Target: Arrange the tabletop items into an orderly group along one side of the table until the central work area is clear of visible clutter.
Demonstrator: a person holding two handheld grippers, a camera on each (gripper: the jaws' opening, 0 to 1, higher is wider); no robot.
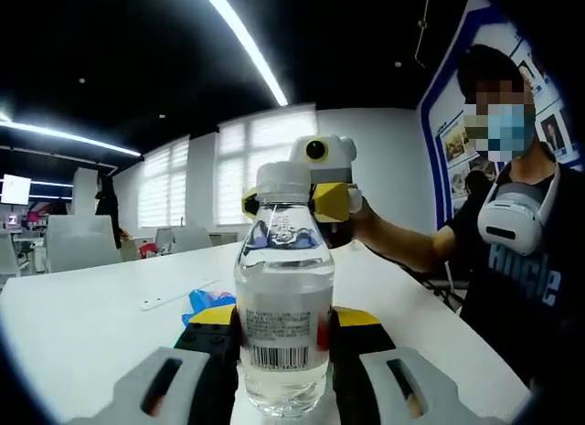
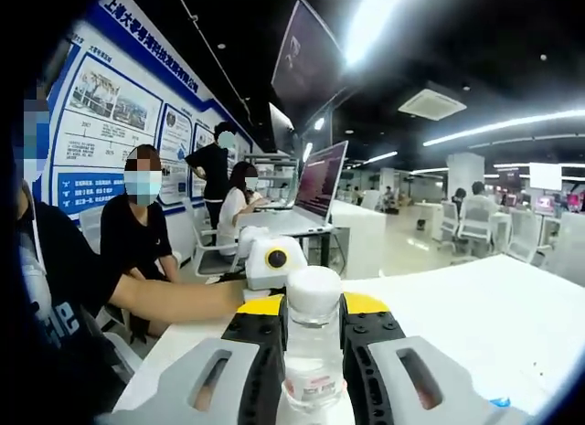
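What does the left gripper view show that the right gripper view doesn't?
Left gripper view: the bottle's barcode label, a blue item and a white strip on the table.

Right gripper view: an open laptop and seated people by the wall posters.

Both: the white-capped water bottle between the jaws, and the opposite gripper beyond it.

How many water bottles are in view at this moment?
1. The water bottle stands upright on the white table, between the jaws of both the left gripper and the right gripper. Others may be hidden behind it.
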